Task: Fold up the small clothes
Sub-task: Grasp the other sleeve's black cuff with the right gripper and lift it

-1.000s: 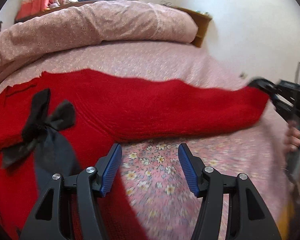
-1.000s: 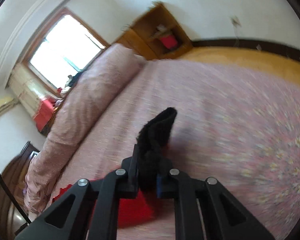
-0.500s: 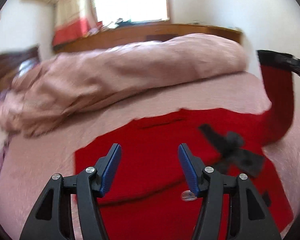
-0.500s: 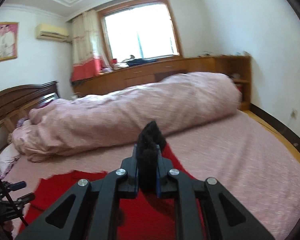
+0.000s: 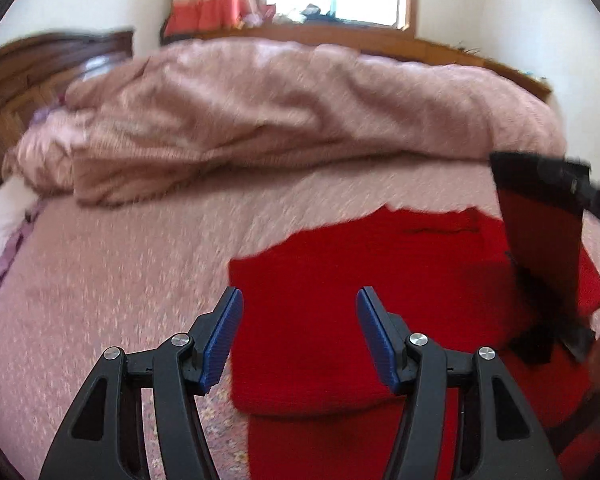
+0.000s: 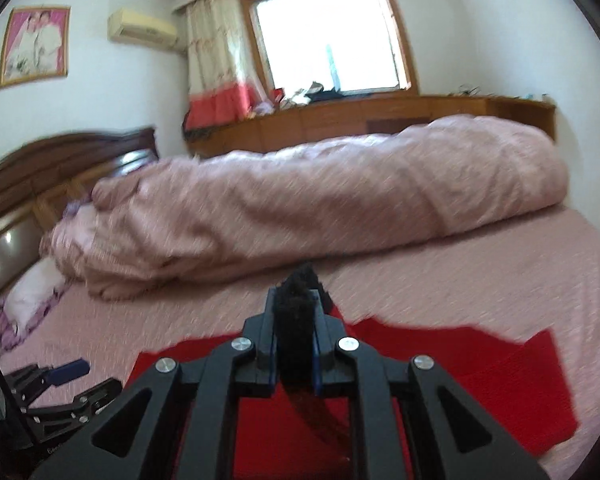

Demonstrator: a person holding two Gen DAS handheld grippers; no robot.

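A red knitted sweater (image 5: 360,280) lies spread on the pink bed sheet (image 5: 120,264); it also shows in the right wrist view (image 6: 480,364). My left gripper (image 5: 299,332) is open and empty, hovering over the sweater's left part. My right gripper (image 6: 296,344) is shut on the sleeve's black cuff (image 6: 298,320) and holds the sleeve (image 5: 540,240) lifted over the sweater's body at the right. The left gripper shows at the lower left of the right wrist view (image 6: 68,384).
A rolled pink quilt (image 5: 280,120) lies across the far side of the bed. A dark wooden headboard (image 6: 60,168) stands at the left with a pillow (image 6: 32,292). A wooden cabinet (image 6: 360,120) runs under the window.
My right gripper has carried the sleeve from stretched out at the right up and over the sweater's body. My left gripper has swung left, away from the black bow, staying open.
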